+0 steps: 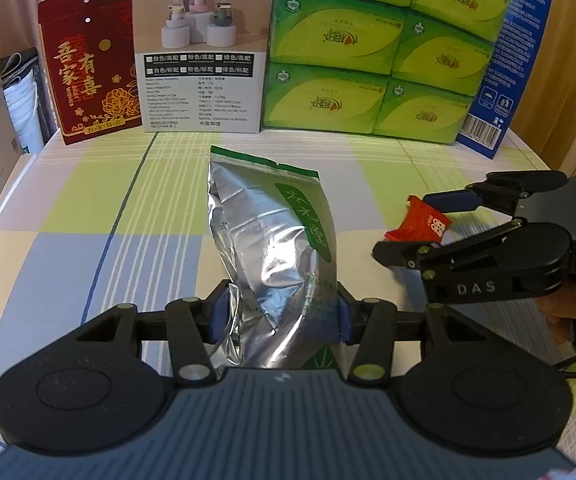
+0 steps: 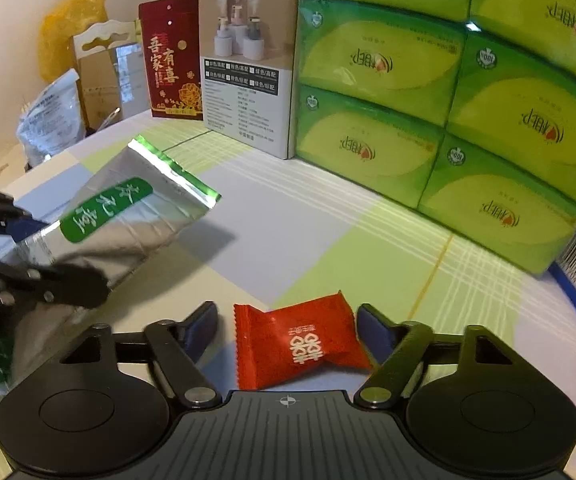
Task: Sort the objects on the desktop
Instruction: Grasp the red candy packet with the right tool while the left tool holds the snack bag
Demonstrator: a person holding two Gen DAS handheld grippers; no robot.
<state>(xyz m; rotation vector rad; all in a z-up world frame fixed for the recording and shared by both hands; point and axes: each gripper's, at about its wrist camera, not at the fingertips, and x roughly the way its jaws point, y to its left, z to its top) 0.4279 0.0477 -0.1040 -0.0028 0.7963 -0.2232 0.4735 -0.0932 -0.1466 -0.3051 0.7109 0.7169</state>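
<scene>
From the left wrist view, the left tongs [image 1: 282,316] are squeezed onto the bottom end of a silver bag [image 1: 272,248] with green trim, and the bag sticks out ahead of them over the checked cloth on the worktop [image 1: 88,208]. The bag is crinkly foil, so it is likely light, soft and a bit slippery; holding it near the flat sealed edge looks safest, since the puffy middle may bend or slide. A green label on it has pale writing, too curly to read. On the right, the right tongs [image 1: 404,224] say "DAS" on the side, and a small red candy [image 1: 424,224] sits between their tips. At the back stand a dark red packet [image 1: 88,76] with gold writing and the words "BEST WISHES", a white box [image 1: 204,52] showing little mist makers, green tissue packs [image 1: 368,44] and a blue box [image 1: 508,72] with a barcode. From the right wrist view, the right tongs [image 2: 288,332] are spread wide and hold nothing. The red candy [image 2: 300,340] lies on the worktop between them, touching neither side. Its wrapper looks thin and light, with a hard lump inside, so pinching the fat middle seems best. It has white marks like doubled signs. The silver bag [image 2: 128,216] hangs tilted at the left.
</scene>
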